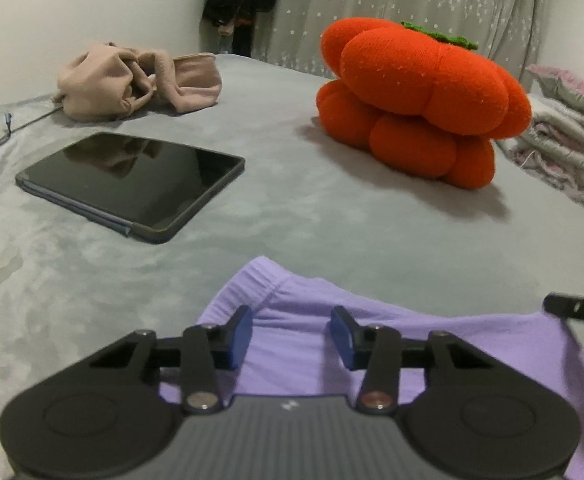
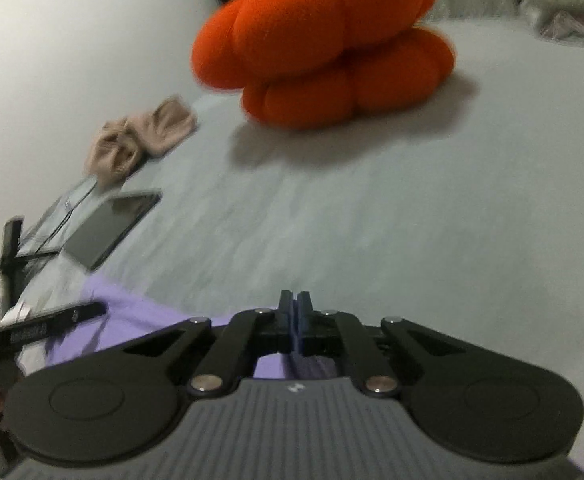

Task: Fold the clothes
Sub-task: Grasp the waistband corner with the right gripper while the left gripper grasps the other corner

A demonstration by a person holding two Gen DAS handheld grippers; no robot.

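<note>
On the grey plush bed cover [image 1: 292, 208] a lilac ribbed-knit garment [image 1: 311, 344] lies near the front edge, spread under both tools. The left gripper [image 1: 291, 334] hangs just above it with its blue-padded jaws wide apart and nothing between them. The right gripper [image 2: 295, 318] has its jaws pressed together; lilac cloth shows right beneath them, but whether a fold of it is pinched there I cannot tell.

Farther back sit a crumpled beige garment [image 1: 136, 88], a black tablet in a dark case [image 1: 132, 186] and 2 stacked orange pumpkin-shaped cushions [image 1: 419, 96], all well apart from the lilac piece.

My reading is that the lilac garment is the one in hand, mid-fold or being laid out. Next, the left gripper would need to close on an edge without bunching the thin knit.
</note>
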